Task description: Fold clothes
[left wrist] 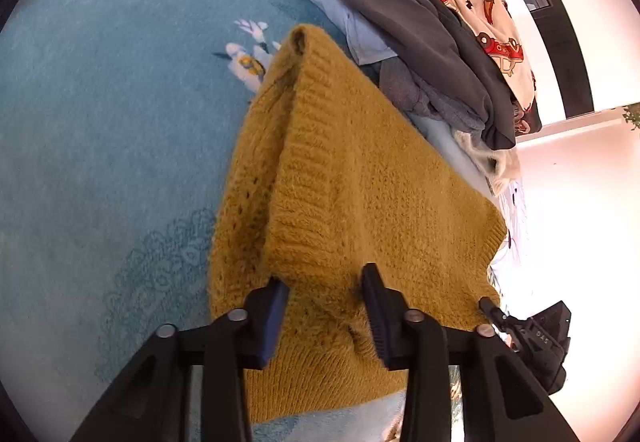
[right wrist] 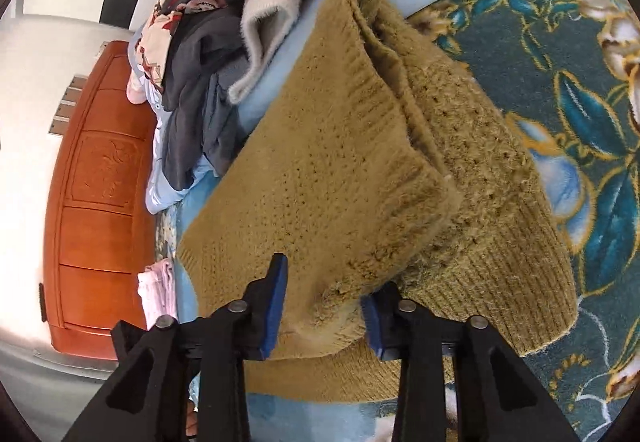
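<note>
On the blue bedspread, folded mustard sweater lengthwise away from both jaws clamping its near edge.

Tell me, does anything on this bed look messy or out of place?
The mustard-yellow knitted sweater lies folded on the blue floral blanket, nothing wrong there. Beside it, though, sits an untidy heap: a dark grey garment, a cream cloth with red prints and a pale fluffy knit, all crumpled and unfolded.

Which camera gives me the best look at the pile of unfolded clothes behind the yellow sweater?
Left wrist view: the pile of unfolded clothes lies unobstructed beyond the yellow sweater, with dark grey and printed garments. The right wrist view crowds the pile into its upper left corner.
</note>
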{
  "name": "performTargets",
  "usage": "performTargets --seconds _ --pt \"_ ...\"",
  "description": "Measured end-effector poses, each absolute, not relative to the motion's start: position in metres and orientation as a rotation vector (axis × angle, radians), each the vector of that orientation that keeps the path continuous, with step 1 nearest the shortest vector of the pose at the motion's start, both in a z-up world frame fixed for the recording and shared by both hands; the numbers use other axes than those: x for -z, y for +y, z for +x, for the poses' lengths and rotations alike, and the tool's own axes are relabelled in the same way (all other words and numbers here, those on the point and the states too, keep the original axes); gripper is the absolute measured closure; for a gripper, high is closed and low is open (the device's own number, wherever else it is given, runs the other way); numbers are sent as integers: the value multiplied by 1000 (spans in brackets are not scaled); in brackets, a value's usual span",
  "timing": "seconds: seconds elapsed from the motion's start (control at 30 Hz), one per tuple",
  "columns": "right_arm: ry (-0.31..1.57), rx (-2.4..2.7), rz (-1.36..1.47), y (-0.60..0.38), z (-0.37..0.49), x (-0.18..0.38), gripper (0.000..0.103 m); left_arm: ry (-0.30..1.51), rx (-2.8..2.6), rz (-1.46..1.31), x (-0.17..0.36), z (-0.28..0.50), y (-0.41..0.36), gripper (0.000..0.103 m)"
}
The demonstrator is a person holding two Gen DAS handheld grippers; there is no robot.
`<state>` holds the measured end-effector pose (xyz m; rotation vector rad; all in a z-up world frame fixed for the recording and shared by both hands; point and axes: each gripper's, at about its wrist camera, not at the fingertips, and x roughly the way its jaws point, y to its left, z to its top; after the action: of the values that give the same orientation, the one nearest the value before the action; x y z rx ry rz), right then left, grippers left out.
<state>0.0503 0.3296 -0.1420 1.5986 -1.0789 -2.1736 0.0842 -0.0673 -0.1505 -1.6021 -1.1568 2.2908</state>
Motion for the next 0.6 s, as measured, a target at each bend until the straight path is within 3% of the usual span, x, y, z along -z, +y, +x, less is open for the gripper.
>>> performTargets --seconds 0.03,0.07,0.37,0.5,0.6 --pt "-1065 2184 1624 328 47 141 92 -1158 -2302 -1606 147 80 -68 89" --pt "-1053 2193 1645 326 45 140 93 -1166 -2317 -1602 143 78 -70 92" --pt "-914 2262 1335 331 59 53 94 -1252 -2282 -1511 102 107 -77 93" --pt "-908 2295 1553 356 78 96 94 -1211 -2213 -1721 151 120 -64 93" --pt "-1012 2260 1685 365 90 140 94 -1169 -2197 -1790 170 128 -58 92"
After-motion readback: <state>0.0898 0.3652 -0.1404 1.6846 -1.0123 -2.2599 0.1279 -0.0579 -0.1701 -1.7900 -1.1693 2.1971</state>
